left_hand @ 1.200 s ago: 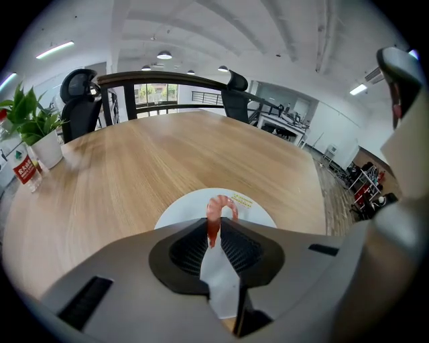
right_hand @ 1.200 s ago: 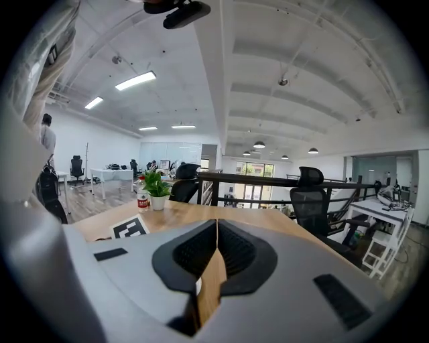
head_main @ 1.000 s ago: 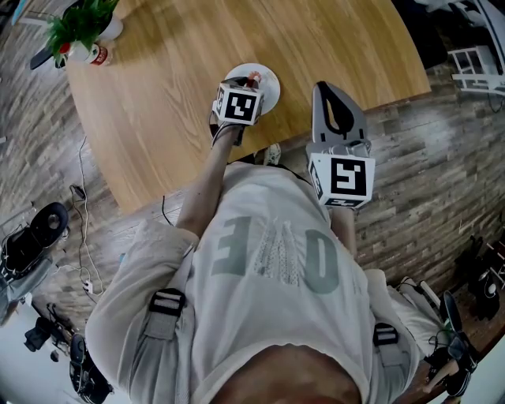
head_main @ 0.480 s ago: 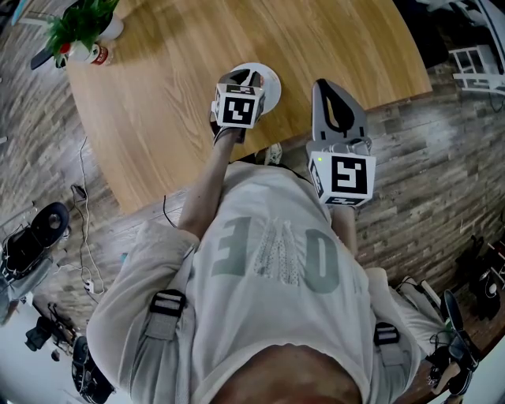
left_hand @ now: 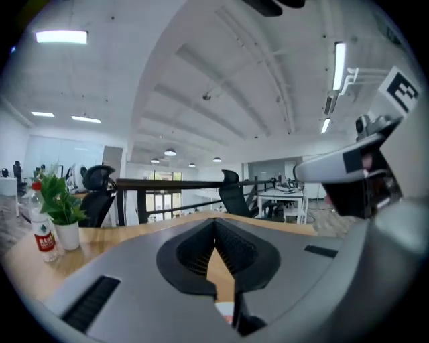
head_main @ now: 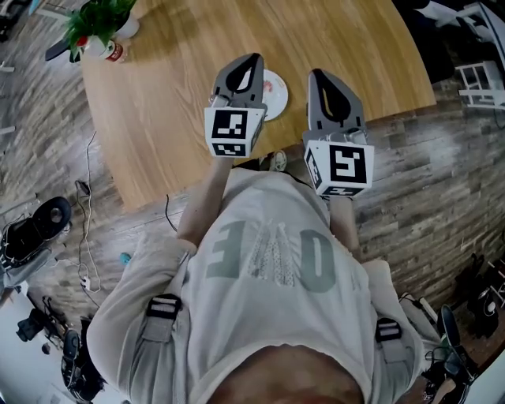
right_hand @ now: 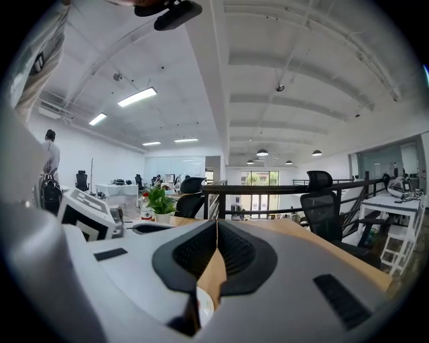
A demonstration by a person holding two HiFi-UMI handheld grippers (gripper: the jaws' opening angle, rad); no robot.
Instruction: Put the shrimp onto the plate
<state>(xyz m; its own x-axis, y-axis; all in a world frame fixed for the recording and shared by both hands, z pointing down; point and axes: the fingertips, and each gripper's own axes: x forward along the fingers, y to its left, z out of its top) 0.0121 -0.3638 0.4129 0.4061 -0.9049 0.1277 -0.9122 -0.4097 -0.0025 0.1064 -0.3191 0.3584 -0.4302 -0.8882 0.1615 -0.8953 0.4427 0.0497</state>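
A small white plate (head_main: pixel 275 95) lies on the round wooden table (head_main: pixel 173 102) near its front edge; my left gripper (head_main: pixel 254 57) covers its left half. A faint pinkish mark on the plate may be the shrimp (head_main: pixel 268 85); I cannot tell for sure. The left gripper (left_hand: pixel 214 222) is held level above the table, its jaws shut and empty, with a sliver of the plate (left_hand: pixel 224 309) showing below them. My right gripper (head_main: pixel 314 72) hovers beside it, just right of the plate. The right gripper (right_hand: pixel 216 224) is also shut and empty, above the plate's rim (right_hand: pixel 204 305).
A potted plant (head_main: pixel 99 20) and a red-labelled bottle (head_main: pixel 117 51) stand at the table's far left. The table edge runs just in front of the person's body. Cables and gear (head_main: pixel 39 229) lie on the floor at left. Office chairs (right_hand: pixel 325 201) and a railing stand beyond the table.
The left gripper has lifted off the plate and swung from pointing down to level, drawing nearer the right one. The red bit at its tip is gone. The right gripper barely moved.
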